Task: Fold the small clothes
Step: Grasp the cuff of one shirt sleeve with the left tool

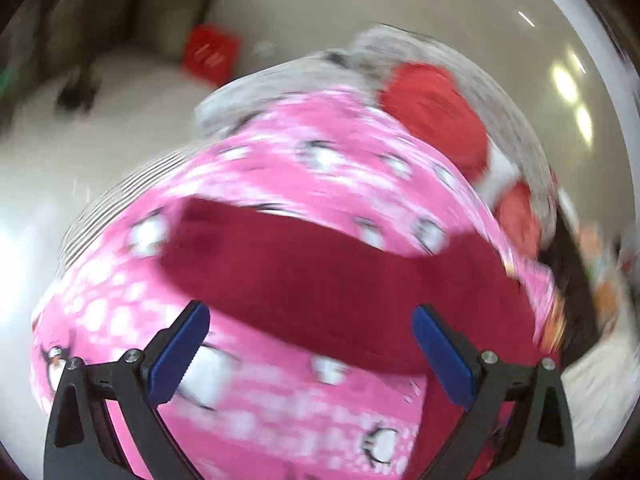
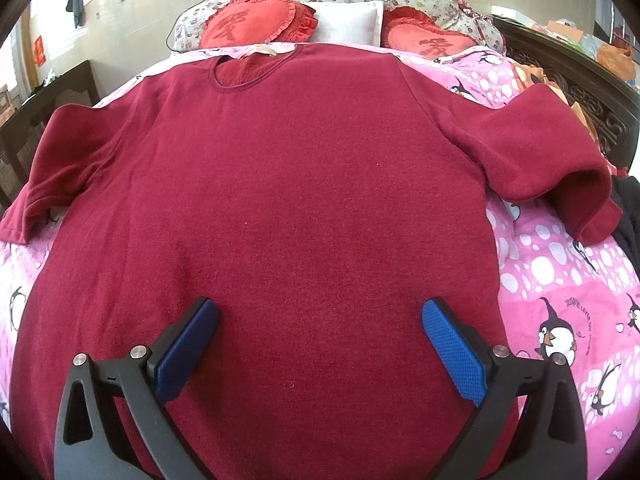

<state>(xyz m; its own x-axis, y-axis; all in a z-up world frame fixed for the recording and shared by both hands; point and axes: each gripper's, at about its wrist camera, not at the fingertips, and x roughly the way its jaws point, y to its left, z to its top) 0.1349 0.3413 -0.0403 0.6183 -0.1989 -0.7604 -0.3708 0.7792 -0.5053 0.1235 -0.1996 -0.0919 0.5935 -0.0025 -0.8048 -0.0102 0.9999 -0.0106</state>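
A dark red short-sleeved shirt [image 2: 280, 184] lies spread flat, front up, on a pink penguin-print bedspread [image 2: 560, 280], neckline toward the pillows. My right gripper [image 2: 320, 320] is open and empty, hovering over the shirt's lower body. In the blurred left wrist view, part of the red shirt [image 1: 340, 280] lies on the pink bedspread [image 1: 120, 320]. My left gripper [image 1: 312, 328] is open and empty just above its near edge.
Two red heart-shaped cushions [image 2: 256, 24] [image 2: 428, 38] and a white pillow [image 2: 348, 20] lie at the head of the bed. A dark carved bed frame [image 2: 588, 104] runs along the right. A dark garment [image 2: 628, 208] lies at the right edge.
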